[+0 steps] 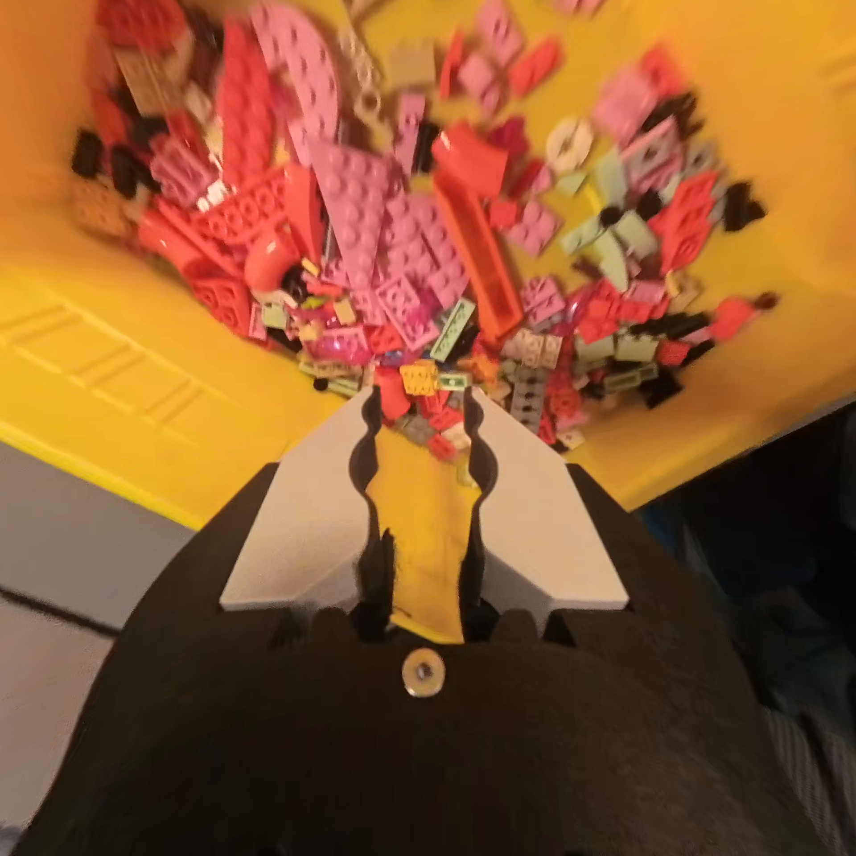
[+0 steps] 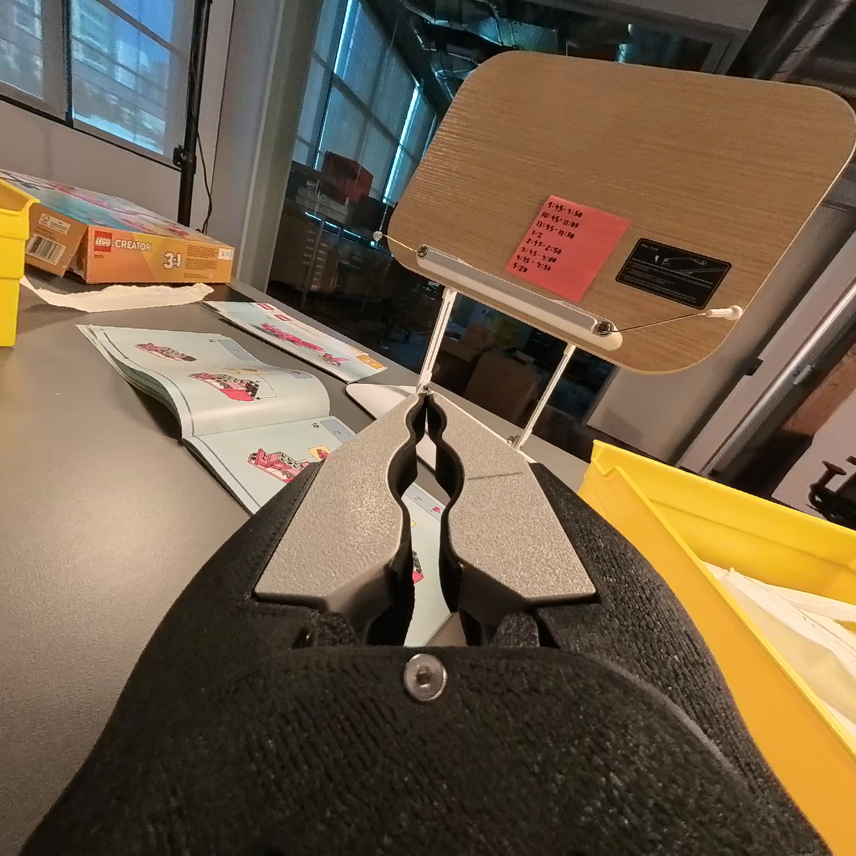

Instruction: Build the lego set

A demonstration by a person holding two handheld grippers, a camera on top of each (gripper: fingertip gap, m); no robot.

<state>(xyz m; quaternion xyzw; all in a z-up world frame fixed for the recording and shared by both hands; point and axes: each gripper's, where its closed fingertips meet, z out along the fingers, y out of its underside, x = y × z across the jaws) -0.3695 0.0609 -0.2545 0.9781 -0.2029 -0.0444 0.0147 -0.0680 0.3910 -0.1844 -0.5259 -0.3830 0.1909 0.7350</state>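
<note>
The grey tabletop (image 2: 92, 486) runs out to the left of the right gripper (image 2: 425, 402), whose fingers are clenched tip to tip on nothing. Ahead of them and above stands a tilted wooden book stand (image 2: 648, 185) on thin white legs, with a pink note (image 2: 567, 250) stuck to it. To their left an open instruction booklet (image 2: 222, 407) lies flat, a second booklet (image 2: 301, 336) beyond it, and a cardboard box (image 2: 139, 259) farther off. Just right of the fingers a yellow bin (image 2: 695, 519) holds white sheets.

The left gripper (image 1: 424, 398) reaches into another yellow bin (image 1: 116, 370); its fingers are spread, pressing on nothing. Just beyond and between the tips lies the near end of a heap of toy bricks (image 1: 370, 222), mostly pink, red and black, much of it blurred. Nearest the tips are a small red piece (image 1: 393, 400) and a small yellow piece (image 1: 419, 380).

The bricks look light, stiff and smooth, likely to slip or scatter if nudged; taking one across its flat sides would seem surest. Bare bin floor lies to the left of the fingers and behind them; the bin's near rim sits close at the lower right.
</note>
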